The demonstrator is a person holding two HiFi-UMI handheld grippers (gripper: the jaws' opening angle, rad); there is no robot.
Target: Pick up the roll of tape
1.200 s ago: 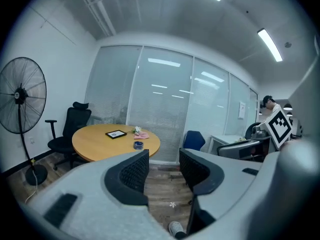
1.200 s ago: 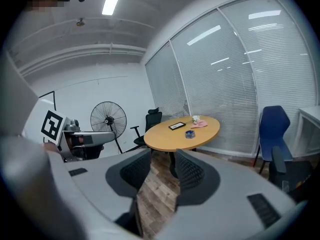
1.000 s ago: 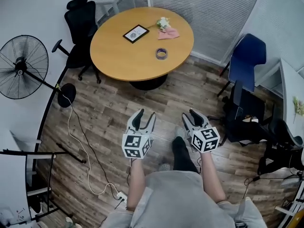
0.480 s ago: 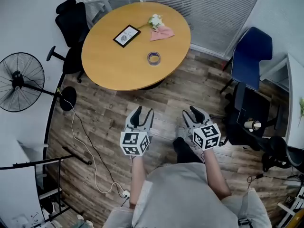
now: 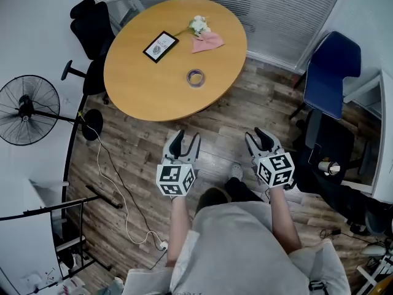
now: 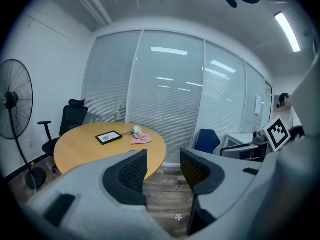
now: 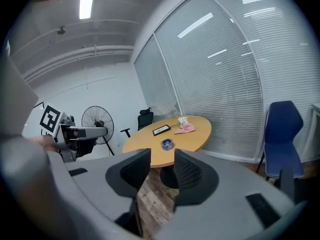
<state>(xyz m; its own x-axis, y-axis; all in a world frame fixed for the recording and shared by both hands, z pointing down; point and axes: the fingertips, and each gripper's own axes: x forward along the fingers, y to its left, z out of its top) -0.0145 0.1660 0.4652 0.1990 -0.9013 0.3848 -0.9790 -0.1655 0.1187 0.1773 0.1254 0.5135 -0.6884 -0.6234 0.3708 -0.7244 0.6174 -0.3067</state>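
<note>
The roll of tape (image 5: 196,77) lay flat on the round bench (image 5: 135,85), upper centre of the head view, well apart from both grippers. The left gripper (image 5: 184,141), jaws parted and empty, seemed slightly nearer than the right gripper (image 5: 263,137), likewise parted and empty.

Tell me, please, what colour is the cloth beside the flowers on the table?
Pink; the cloth shows best in the head view.

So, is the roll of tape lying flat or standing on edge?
Lying flat: the roll of tape shows its hole facing up on the table.
</note>
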